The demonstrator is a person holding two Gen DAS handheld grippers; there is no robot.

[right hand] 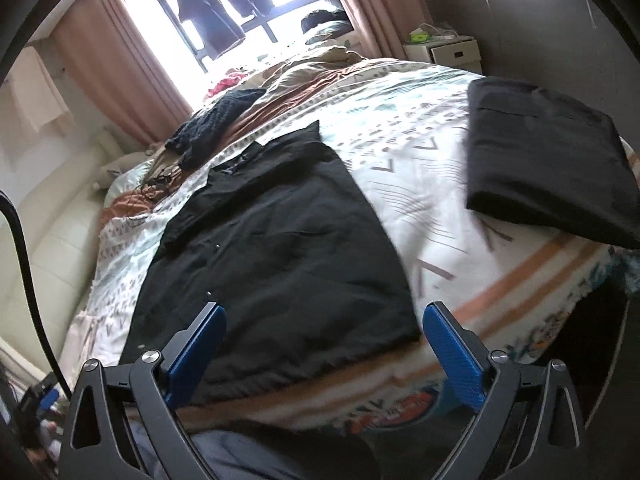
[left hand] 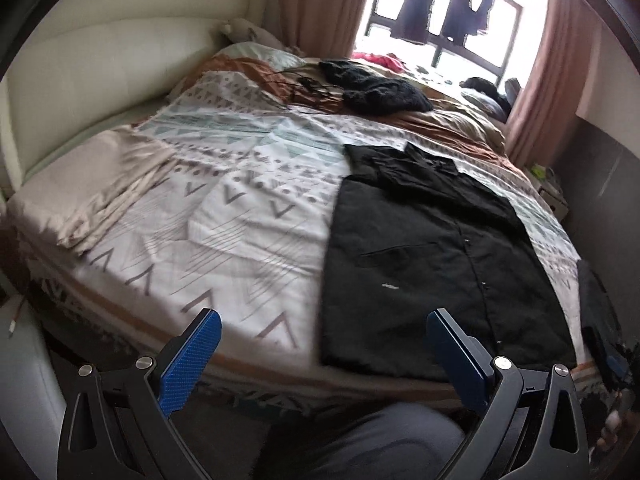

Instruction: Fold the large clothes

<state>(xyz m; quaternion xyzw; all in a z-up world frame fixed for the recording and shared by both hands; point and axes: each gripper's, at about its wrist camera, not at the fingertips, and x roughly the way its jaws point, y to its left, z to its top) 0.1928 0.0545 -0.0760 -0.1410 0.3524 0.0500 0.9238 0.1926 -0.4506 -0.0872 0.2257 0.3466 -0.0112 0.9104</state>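
A black button-up shirt (left hand: 432, 252) (right hand: 280, 240) lies flat on the patterned bed cover (left hand: 224, 216) (right hand: 420, 168), its hem toward me at the near edge and its sides folded in. In the left wrist view my left gripper (left hand: 322, 320) is open, held off the near edge of the bed, left of the shirt's hem, with nothing between its blue pads. My right gripper (right hand: 322, 312) is open too, hanging just short of the hem, and it holds nothing.
A folded black garment (right hand: 548, 160) rests near the bed's right corner. A dark knitted piece (left hand: 376, 88) and tangled cables lie farther back. A beige folded cloth (left hand: 100, 192) sits at the left. A cream headboard (left hand: 88, 64), curtains, a window and a white bedside drawer (right hand: 452, 52) ring the bed.
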